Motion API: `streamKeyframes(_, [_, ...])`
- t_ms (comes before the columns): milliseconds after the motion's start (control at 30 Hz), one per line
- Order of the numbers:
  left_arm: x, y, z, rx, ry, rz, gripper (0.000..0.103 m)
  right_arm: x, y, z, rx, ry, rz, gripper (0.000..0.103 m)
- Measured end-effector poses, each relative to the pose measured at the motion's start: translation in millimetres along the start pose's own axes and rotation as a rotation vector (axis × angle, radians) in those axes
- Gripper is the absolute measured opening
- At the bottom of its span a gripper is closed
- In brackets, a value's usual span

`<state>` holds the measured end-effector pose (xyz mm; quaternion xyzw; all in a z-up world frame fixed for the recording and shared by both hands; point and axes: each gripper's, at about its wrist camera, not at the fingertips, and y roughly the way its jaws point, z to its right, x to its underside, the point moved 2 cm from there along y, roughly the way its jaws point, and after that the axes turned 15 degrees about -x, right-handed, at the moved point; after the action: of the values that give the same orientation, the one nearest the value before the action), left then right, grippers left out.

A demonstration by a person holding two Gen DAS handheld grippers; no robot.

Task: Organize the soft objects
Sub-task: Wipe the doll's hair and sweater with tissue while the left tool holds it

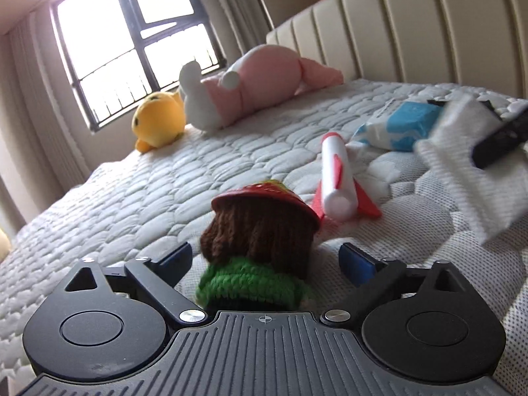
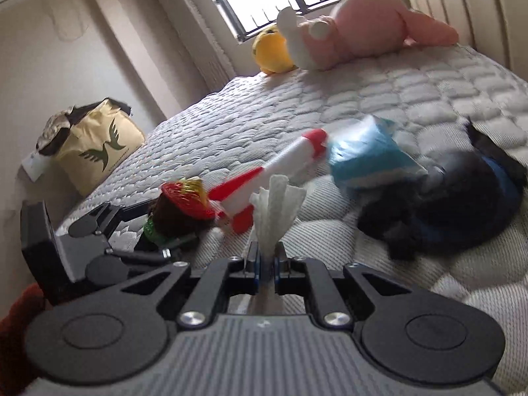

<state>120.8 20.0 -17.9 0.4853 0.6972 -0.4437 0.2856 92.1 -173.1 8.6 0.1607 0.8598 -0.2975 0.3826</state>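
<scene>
Bedroom with barred window [image 1: 132,43], padded headboard [image 1: 412,29] and quilted white mattress [image 1: 158,178]. Left wrist view: left gripper [image 1: 264,260] spread wide, blue pads either side of a knitted doll [image 1: 260,247] with brown yarn hair, red hat and green collar, no pad visibly touching it. Just beyond the doll, a red-and-white toy rocket [image 1: 336,178] lying flat. Near the headboard, a pink plush [image 1: 264,79] beside a yellow plush [image 1: 158,122]. At right, a blue-and-white pack [image 1: 396,128] and a blurred white tissue [image 1: 462,171]. Right wrist view: right gripper [image 2: 266,265] clamped on the white tissue [image 2: 274,211], fanned out above the pads. Left gripper [image 2: 109,241] visible at left around the doll [image 2: 181,211]. Rocket [image 2: 280,171] behind the tissue, pack [image 2: 366,158] further right, a dark object [image 2: 462,204] on the mattress at right. Beige bag [image 2: 95,145] beside the bed at left.
</scene>
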Motion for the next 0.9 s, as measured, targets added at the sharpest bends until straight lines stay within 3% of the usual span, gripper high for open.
streamKeyframes(100, [4.4,-8.1,-8.8,0.032,-0.072,0.017,0.099,-9.9,14.0,-14.6,-0.007,-0.055,-0.015,0.009])
streamKeyframes(200, [11.7,-13.6,-19.6,0.124,-0.174,0.007,0.1,-27.3,38.9,-41.7,-0.077,-0.111,-0.019,0.009])
streamKeyframes(267, [20.1,-16.5,-19.7,0.12,-0.198,0.0,0.1,-40.1,49.5,-59.3,-0.182,-0.111,0.008,0.009])
streamKeyframes(433, [26.8,-22.4,-24.5,0.135,-0.239,0.025,0.101,-52.9,88.9,-76.2,-0.247,-0.108,-0.005,0.009])
streamKeyframes(633, [31.0,-22.6,-34.2,0.161,-0.313,0.021,0.102,-24.9,107.0,-71.8,-0.014,-0.249,-0.096,0.008])
streamKeyframes(800, [32.9,-20.9,-39.2,0.204,-0.356,0.017,0.103,-13.5,97.6,-58.2,0.095,-0.267,-0.129,0.009])
streamKeyframes(900, [34.5,-23.3,-41.0,0.232,-0.368,0.033,0.103,-9.1,94.5,-48.9,0.116,-0.222,-0.156,0.009])
